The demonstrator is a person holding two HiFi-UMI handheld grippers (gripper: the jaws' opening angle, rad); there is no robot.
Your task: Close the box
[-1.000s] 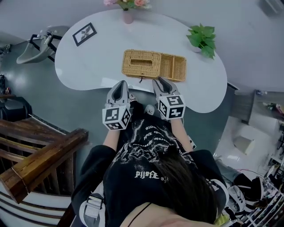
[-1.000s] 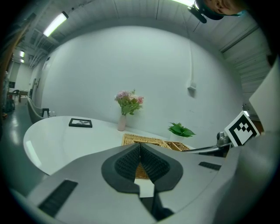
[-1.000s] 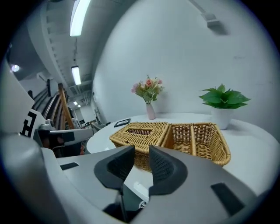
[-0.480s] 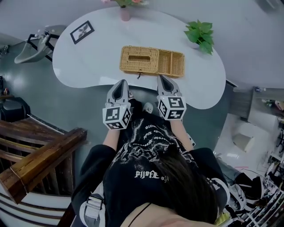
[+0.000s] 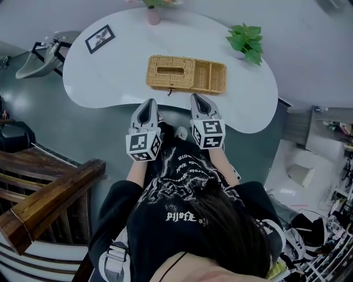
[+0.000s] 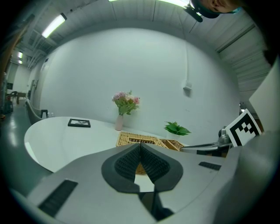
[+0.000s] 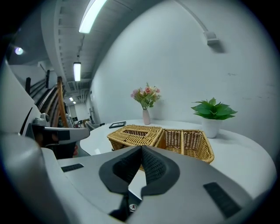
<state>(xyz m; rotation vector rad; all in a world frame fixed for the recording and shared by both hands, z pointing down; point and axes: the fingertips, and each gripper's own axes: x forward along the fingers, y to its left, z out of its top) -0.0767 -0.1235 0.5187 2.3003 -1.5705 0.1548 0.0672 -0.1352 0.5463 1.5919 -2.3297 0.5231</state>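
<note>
Since 1 second ago the right gripper (image 5: pixel 197 98) has drawn its jaws together and drifted a little toward the left gripper (image 5: pixel 149 102). The person's head has tipped slightly, so the table now sits a touch higher in the head view.

Both grippers are held side by side in front of the person's chest, pointing at the near edge of the white table (image 5: pixel 110 77). In the left gripper view the 2 ribbed pads (image 6: pixel 131 162) meet along a closed seam with nothing between them. The right gripper view shows the same: pads (image 7: pixel 153 165) pressed together, tips (image 7: pixel 141 148) empty.

The wicker box (image 5: pixel 186 74) lies near the middle of the table, just beyond both grippers and touched by neither. Its left half is covered by a woven top with a long slot in it. Its right half shows 2 open compartments, seen plainly from the right gripper (image 7: pixel 183 142). From the left gripper the box (image 6: pixel 144 140) shows just above the closed jaw tips.

Farther back stand a vase of pink flowers (image 5: pixel 154 14) at the far edge, a black picture frame (image 5: pixel 100 38) lying flat to the left, and a potted green plant (image 5: pixel 246 39) to the right, all well apart from the box. A wooden railing (image 5: pixel 49 198) runs along the person's left side.
</note>
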